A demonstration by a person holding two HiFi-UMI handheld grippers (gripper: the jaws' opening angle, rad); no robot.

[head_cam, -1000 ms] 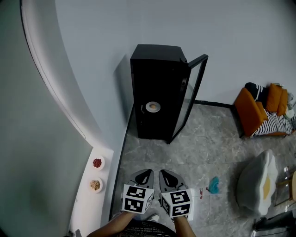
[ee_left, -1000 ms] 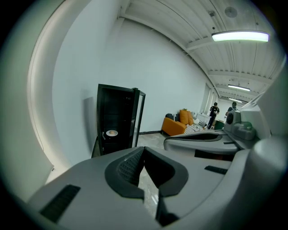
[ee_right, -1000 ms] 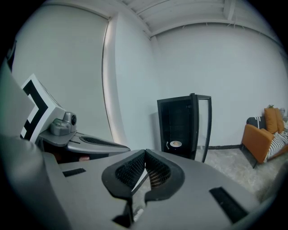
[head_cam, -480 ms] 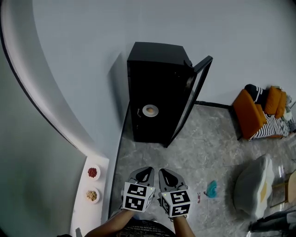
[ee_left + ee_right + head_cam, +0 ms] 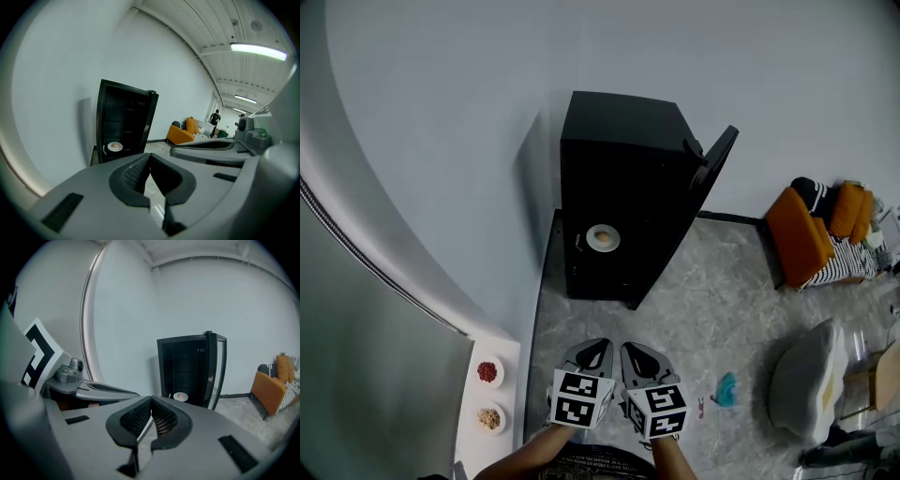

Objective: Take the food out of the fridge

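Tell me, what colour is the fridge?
Black. The fridge shows best in the head view, standing against the pale wall.

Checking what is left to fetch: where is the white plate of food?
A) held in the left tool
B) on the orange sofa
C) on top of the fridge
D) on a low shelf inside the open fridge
D: the plate sits low inside the black fridge, whose door stands open.

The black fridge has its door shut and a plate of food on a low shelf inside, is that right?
Not quite. The black fridge has its door open, swung out to the right, as the head view shows. The plate of food does sit on a low shelf inside.
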